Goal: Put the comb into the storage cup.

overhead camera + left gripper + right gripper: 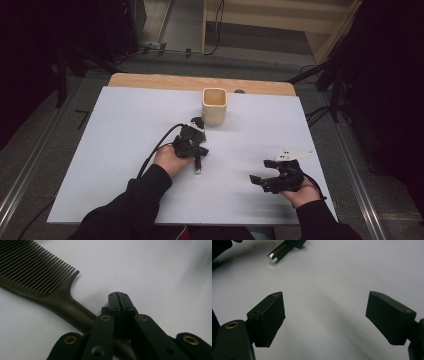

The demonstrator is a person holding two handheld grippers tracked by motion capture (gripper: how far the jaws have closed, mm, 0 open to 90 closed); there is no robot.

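A dark comb (37, 272) lies on the white sheet (162, 270), teeth at the upper left in the left gripper view. Its handle (75, 311) runs down under the left gripper's linkage. My left gripper (118, 296) is shut, its pads meeting with nothing between them. In the high view the left gripper (192, 142) sits mid-table, and the silver-tipped end of the handle (198, 169) pokes out toward the person. My right gripper (269, 172) (325, 296) rests open at the right over bare sheet. The right gripper view has the handle end (275, 255) at its top left.
A tan square cup (214, 106) stands upright just beyond the left gripper, near the table's far edge. The white sheet (125, 130) covers a wooden table (150, 80). Dark stands and cables ring the table on the floor.
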